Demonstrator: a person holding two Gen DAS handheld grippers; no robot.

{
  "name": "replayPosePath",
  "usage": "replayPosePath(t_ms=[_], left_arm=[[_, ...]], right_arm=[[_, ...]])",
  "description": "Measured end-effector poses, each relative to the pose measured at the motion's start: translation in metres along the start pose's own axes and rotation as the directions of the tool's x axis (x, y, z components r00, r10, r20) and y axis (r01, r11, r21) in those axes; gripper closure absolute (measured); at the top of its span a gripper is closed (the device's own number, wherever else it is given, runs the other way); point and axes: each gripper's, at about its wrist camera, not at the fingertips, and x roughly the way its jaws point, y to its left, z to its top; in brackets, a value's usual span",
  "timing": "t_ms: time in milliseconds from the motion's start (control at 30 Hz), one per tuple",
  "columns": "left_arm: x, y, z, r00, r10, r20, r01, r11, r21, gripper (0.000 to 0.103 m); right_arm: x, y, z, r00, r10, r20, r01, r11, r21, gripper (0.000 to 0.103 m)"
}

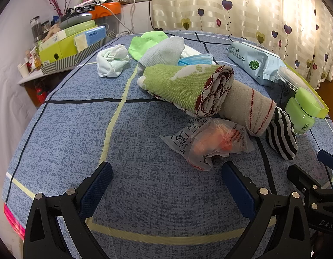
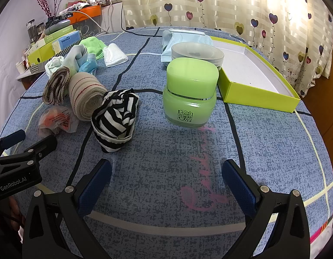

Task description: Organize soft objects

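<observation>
Both grippers hover over the near edge of the blue patterned bedspread (image 2: 263, 142), the left gripper (image 1: 166, 185) and right gripper (image 2: 166, 183) each with jaws spread and empty, bare cloth beneath them. Mid-surface lie one black-and-white striped sock ball (image 2: 115, 120), one beige rolled bandage (image 2: 86, 95), one green rolled towel (image 1: 183, 86) and one crumpled plastic bag (image 1: 209, 142). One green jar (image 2: 190, 92) stands beside one open lime cardboard box (image 2: 259, 92) toward the right edge.
</observation>
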Motion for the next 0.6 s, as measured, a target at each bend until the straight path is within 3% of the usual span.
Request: replayPosePath(t_ms=[600], left_arm=[[0.001, 0.008, 0.007, 0.999, -0.029, -0.038, 0.031, 0.999, 0.038, 0.005]], right_arm=[[-0.003, -0.001, 0.008, 0.999, 0.032, -0.005, -0.032, 0.999, -0.028, 0.003]])
